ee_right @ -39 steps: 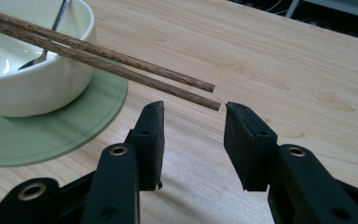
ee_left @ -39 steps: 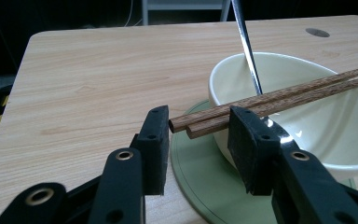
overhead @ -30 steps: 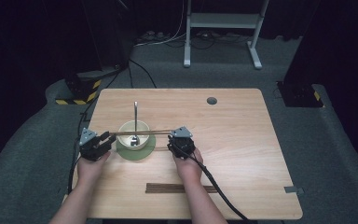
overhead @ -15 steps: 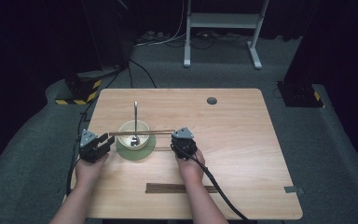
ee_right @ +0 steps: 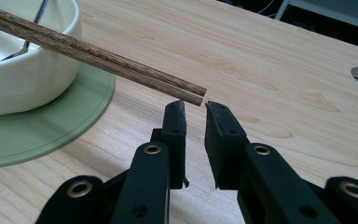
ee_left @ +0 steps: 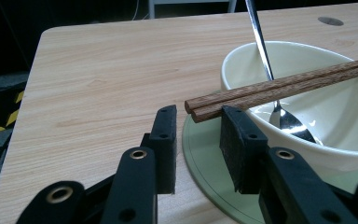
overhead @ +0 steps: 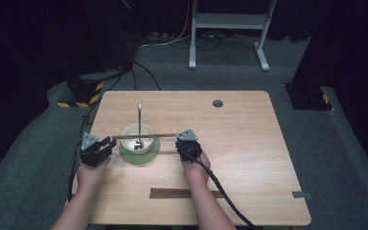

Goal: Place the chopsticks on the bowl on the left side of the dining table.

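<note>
Pale wood tabletop [overhead: 249,143] carries a bowl [ee_left: 307,98] bridged by light, stiff, smooth chopsticks [ee_left: 279,88], their ends just above the parted left gripper [ee_left: 198,135] and the nearly shut, empty right gripper [ee_right: 195,122]; I would pinch near the ends.

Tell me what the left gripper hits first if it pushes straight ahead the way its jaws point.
Probably the bowl: the left gripper aims at its near wall, over the green saucer. Depth is hard to judge.
</note>
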### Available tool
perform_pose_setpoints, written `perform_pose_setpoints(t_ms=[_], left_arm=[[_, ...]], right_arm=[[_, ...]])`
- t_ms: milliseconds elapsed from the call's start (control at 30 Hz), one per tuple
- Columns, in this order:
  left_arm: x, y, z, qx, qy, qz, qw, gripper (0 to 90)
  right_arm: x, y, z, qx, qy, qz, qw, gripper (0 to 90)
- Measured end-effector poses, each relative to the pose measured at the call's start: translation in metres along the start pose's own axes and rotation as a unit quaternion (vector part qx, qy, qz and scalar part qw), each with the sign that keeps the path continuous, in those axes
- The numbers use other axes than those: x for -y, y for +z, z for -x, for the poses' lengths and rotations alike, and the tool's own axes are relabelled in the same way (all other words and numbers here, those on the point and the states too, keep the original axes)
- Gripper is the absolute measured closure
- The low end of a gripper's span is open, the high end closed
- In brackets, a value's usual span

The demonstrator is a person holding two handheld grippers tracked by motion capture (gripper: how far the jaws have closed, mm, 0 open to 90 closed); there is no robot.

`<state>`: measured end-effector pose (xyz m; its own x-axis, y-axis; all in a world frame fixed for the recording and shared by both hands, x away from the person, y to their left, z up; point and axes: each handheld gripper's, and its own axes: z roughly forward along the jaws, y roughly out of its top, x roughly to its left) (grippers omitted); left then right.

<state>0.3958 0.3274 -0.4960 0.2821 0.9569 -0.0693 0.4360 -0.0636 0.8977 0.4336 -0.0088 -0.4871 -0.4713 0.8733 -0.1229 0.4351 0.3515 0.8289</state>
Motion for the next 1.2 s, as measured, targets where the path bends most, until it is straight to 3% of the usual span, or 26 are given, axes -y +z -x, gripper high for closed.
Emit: perform_pose_setpoints(t_ms=[200, 300, 367, 533, 633, 833, 1000, 1033, 1200], left_arm=[[0.0001, 0.0005, -0.0006, -0.002, -0.004, 0.001, 1.0000, 68.1], [-0.0002, 0.0005, -0.0018, -0.003, 0.001, 0.001, 1.0000, 68.5], [-0.0001, 0.0004, -0.0022, -0.004, -0.001, 0.001, 1.0000, 68.7], [0.0002, 0.0007, -0.0021, -0.003, -0.008, 0.001, 1.0000, 69.0], [0.0002, 0.0009, -0.0026, -0.005, -0.003, 0.001, 1.0000, 69.2], [0.0005, 0.0017, -0.0017, -0.004, -0.006, 0.000, 1.0000, 69.3], [0.0003, 0.0013, -0.0028, -0.005, -0.003, 0.001, 1.0000, 69.3], [0.0004, 0.0013, -0.0028, -0.005, -0.004, 0.001, 1.0000, 69.4], [0.0003, 0.0013, -0.0028, -0.005, -0.002, 0.001, 1.0000, 69.4]], right_arm=[[0.0001, 0.0036, -0.0021, 0.002, 0.009, -0.009, 0.9999, 76.3], [-0.0002, 0.0044, -0.0020, 0.003, 0.005, -0.004, 1.0000, 76.0], [-0.0001, 0.0051, -0.0004, 0.005, -0.012, 0.000, 0.9999, 76.1], [-0.0013, 0.0048, -0.0019, 0.004, 0.002, 0.000, 1.0000, 76.5], [-0.0021, 0.0045, 0.0000, 0.006, -0.013, 0.005, 0.9999, 76.3], [-0.0019, 0.0018, -0.0031, 0.002, 0.001, -0.003, 1.0000, 74.9], [-0.0011, 0.0004, -0.0038, 0.002, 0.000, -0.004, 1.0000, 74.1], [-0.0007, 0.0001, -0.0026, 0.003, -0.011, 0.002, 0.9999, 74.1], [-0.0014, -0.0008, -0.0024, 0.003, -0.006, 0.004, 1.0000, 74.2]])
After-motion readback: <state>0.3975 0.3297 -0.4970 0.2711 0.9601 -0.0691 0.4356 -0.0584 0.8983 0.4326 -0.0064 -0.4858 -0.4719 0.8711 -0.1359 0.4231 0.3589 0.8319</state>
